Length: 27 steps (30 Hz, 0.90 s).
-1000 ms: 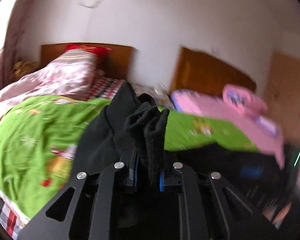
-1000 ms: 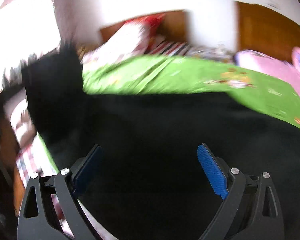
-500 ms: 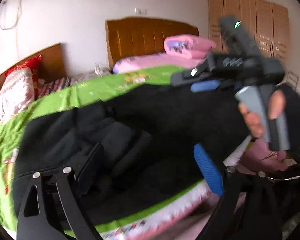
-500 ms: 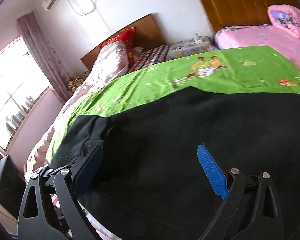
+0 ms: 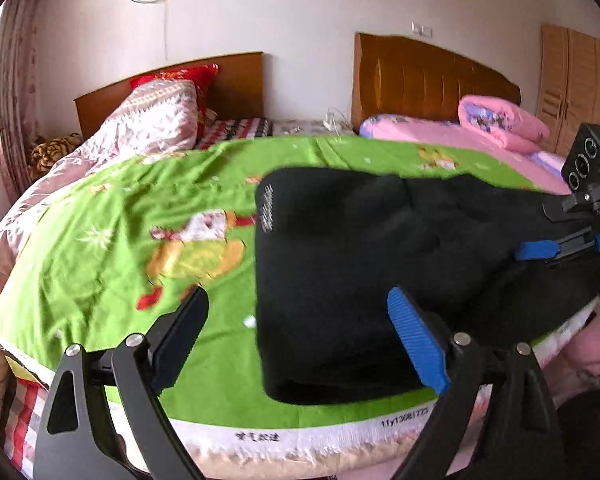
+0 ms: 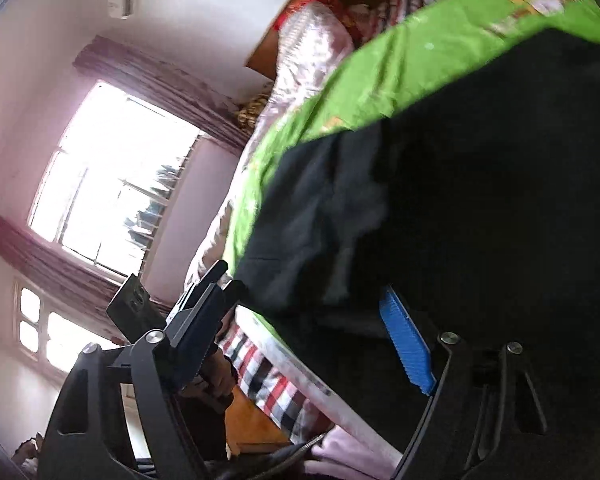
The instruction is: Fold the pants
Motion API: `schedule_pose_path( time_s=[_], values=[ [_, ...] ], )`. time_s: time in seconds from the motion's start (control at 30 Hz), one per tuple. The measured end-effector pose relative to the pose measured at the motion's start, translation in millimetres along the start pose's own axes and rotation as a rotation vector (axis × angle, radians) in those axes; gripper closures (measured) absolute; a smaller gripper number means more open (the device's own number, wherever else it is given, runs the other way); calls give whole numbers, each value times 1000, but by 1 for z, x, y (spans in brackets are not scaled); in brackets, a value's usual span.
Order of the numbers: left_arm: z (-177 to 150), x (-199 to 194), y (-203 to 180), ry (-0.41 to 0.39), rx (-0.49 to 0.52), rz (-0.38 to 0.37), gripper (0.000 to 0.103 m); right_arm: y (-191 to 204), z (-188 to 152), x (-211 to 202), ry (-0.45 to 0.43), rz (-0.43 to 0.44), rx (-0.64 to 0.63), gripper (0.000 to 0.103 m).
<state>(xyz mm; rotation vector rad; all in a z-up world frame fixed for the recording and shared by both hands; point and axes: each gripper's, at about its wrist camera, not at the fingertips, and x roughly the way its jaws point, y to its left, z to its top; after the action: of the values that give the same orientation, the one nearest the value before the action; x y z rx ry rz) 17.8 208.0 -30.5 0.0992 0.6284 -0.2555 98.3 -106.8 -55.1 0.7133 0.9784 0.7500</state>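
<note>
The black pants (image 5: pixel 364 264) lie folded over on the green cartoon bedspread (image 5: pixel 140 216), stretching to the right along the bed's near edge. My left gripper (image 5: pixel 296 336) is open and empty, hovering just in front of the pants' left folded edge. My right gripper (image 6: pixel 300 332) is open, tilted sideways over the pants (image 6: pixel 480 184) near the bed's edge. It also shows in the left wrist view (image 5: pixel 564 236) at the right end of the pants, held by a hand.
A quilt and red pillow (image 5: pixel 156 120) lie at the head of the bed, with wooden headboards (image 5: pixel 428 76) behind. Pink bedding (image 5: pixel 496 124) is at the right. A window (image 6: pixel 112 184) lies beyond the bed. A plaid sheet (image 6: pixel 272 380) hangs below the bed edge.
My left gripper let go of the bunched black fabric and opened, then pulled back left of the pants. My right gripper stayed open and rolled sideways toward the bed's edge.
</note>
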Motion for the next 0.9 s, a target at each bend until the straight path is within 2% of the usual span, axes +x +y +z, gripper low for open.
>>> schedule_pose_path(
  time_s=[0.03, 0.1, 0.2, 0.27, 0.33, 0.47, 0.53, 0.77, 0.83, 0.9],
  values=[
    [-4, 6, -2, 16, 3, 3, 10, -6, -1, 1, 5, -10, 18, 26],
    [-12, 16, -1, 39, -11, -5, 8, -12, 3, 4, 2, -25, 23, 34],
    [-12, 18, 5, 35, -48, -25, 7, -7, 8, 5, -10, -36, -7, 44],
    [-8, 7, 1, 9, -18, 11, 8, 7, 12, 5, -24, -51, -63, 49],
    [-3, -4, -2, -21, 4, 32, 8, 18, 14, 1, -47, -77, -116, 49],
    [6, -25, -4, -77, -6, 11, 8, 21, 15, -3, -54, -49, -105, 49],
    [7, -21, -6, -69, 5, 20, 8, 14, 12, -4, -35, -9, -56, 49],
    [-1, 7, -20, -9, 54, 27, 8, 0, 5, 17, 31, -44, -21, 51],
    [-1, 8, -21, -7, 55, 28, 8, 2, 9, 23, 25, -46, -27, 56],
    [1, 8, -21, -5, 61, 28, 8, 8, 8, 20, 11, -50, -55, 75]
  ],
)
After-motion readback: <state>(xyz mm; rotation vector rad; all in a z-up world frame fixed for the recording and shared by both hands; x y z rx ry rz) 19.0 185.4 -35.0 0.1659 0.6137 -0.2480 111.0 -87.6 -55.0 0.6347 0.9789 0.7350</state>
